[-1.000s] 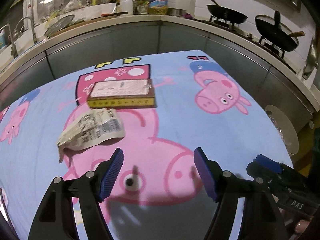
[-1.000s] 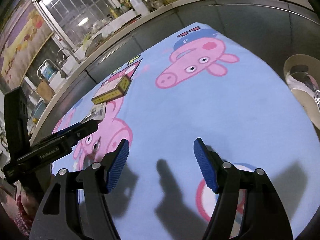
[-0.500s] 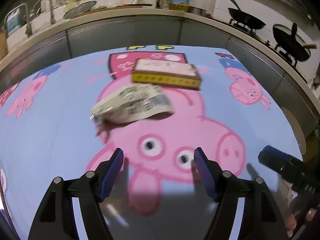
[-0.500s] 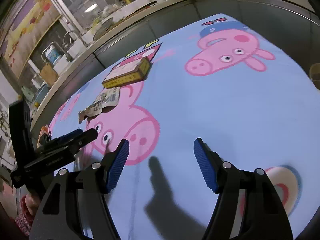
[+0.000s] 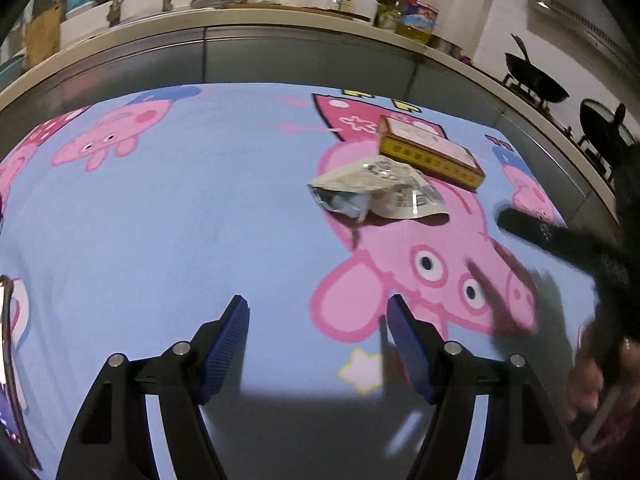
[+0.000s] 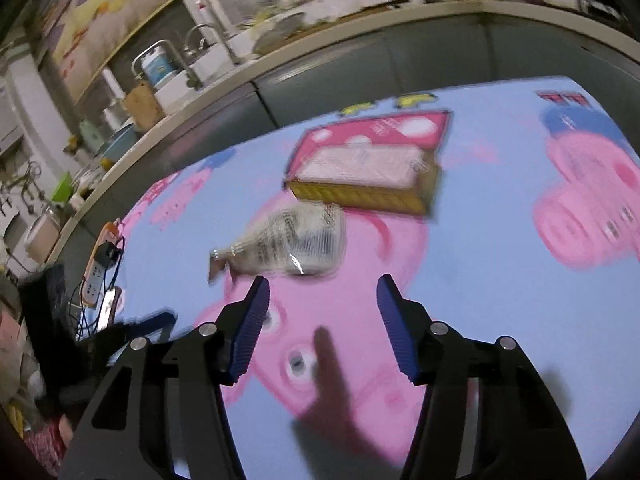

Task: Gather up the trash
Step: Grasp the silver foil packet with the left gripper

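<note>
A crumpled white snack wrapper (image 5: 380,194) lies on the blue pig-print cloth (image 5: 200,208), touching a flat yellow box (image 5: 430,156) behind it. My left gripper (image 5: 318,336) is open and empty, low over the cloth, well short and left of the wrapper. In the right wrist view the wrapper (image 6: 292,242) lies just ahead of my open, empty right gripper (image 6: 322,308), with the box (image 6: 366,182) beyond it. The right gripper's arm shows dark and blurred in the left wrist view (image 5: 560,240).
A steel counter (image 5: 280,56) with sink, bottles and woks curves behind the table. A power strip (image 6: 98,276) and a phone (image 6: 106,308) lie near the cloth's left edge. Another phone edge (image 5: 6,340) shows at far left.
The left gripper has swung left, so wrapper and box now sit to its upper right. The right gripper has moved left and forward up to the wrapper. Both stay open.
</note>
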Motion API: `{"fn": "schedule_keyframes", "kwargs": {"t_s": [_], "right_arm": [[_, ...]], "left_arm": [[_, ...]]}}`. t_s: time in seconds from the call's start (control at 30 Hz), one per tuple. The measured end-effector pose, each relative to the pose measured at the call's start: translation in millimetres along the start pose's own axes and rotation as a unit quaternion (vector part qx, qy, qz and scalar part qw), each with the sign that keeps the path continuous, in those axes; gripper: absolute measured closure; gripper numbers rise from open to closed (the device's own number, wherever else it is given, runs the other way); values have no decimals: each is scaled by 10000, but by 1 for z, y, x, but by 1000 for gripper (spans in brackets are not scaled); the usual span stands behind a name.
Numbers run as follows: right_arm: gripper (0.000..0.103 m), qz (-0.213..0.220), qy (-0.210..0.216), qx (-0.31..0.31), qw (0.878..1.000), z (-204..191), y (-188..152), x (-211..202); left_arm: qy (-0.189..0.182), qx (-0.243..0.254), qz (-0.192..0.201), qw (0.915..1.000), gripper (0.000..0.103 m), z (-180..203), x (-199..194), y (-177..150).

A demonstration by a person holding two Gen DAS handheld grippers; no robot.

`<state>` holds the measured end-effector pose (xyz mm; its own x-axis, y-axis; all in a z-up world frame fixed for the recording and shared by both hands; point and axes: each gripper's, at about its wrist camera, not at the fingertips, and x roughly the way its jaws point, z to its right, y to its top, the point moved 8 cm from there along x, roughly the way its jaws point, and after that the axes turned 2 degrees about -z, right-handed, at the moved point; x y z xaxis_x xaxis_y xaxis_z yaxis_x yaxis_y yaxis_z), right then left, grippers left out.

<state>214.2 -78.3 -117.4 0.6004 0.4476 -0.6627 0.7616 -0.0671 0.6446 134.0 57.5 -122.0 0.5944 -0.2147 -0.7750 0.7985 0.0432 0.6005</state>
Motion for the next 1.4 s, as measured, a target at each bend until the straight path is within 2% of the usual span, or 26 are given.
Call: {"fn": "schedule_keyframes", "kwargs": {"t_s": [0.17, 0.27, 0.33, 0.47, 0.57, 0.6, 0.67, 0.8, 0.97, 1.03, 1.1, 1.17, 1.2, 1.3, 1.37, 1.4], "right_arm": [[49, -195, 110, -29, 9997, -15, 34, 48], [54, -454, 10, -192, 9988, -25, 37, 74], [54, -433, 32, -238, 9988, -33, 36, 78], [54, -778, 478, -752, 9930, -73, 7, 78], [55, -1291, 1320, -851, 9791, -104, -25, 69], [56, -1355, 1455, -898, 9759, -110, -33, 64], [56, -1233, 1402, -991, 9774, -111, -35, 55], [55, -830, 1212, -670, 9869, -92, -5, 50], [59, -776, 869, -535, 9917, -77, 12, 73], [72, -920, 729, -482, 9919, -73, 8, 87], [72, -767, 649, -517, 9936, -73, 7, 88], [73, -804, 663, -554, 9930, -77, 2, 85], [73, -822, 697, -581, 9925, -79, -1, 85], [73, -859, 772, -828, 9898, -91, -14, 82], [73, -1052, 1146, -800, 9846, -98, -23, 81], [73, -1063, 1167, -853, 9838, -99, -26, 79]], "left_arm": [[-9, -212, 3, 9998, 31, -16, -6, -3], [-102, -402, -9, 9991, 31, -25, -10, -4], [-150, -498, 2, 9986, 31, -30, -12, -3], [-117, -714, 161, 9972, 31, -49, -24, 4], [-104, -982, 267, 9948, 31, -70, -33, 12], [-120, -1069, 274, 9938, 31, -75, -35, 13], [-246, -1296, 245, 9910, 31, -86, -37, 13], [-785, -1659, 73, 9830, 32, -87, -33, 11], [-1416, -1791, -83, 9735, 32, -69, -21, 23], [-1527, -1767, -100, 9723, 32, -62, -15, 33], [-1458, -1720, -112, 9742, 32, -60, -6, 41], [-1419, -1717, -135, 9748, 33, -60, 3, 48], [-1403, -1762, -177, 9741, 35, -61, 10, 51], [-1398, -1850, -175, 9726, 60, -63, 18, 56], [-1390, -1926, -247, 9711, 80, -63, 24, 54], [-1421, -1938, -282, 9703, 79, -63, 26, 52]]}}
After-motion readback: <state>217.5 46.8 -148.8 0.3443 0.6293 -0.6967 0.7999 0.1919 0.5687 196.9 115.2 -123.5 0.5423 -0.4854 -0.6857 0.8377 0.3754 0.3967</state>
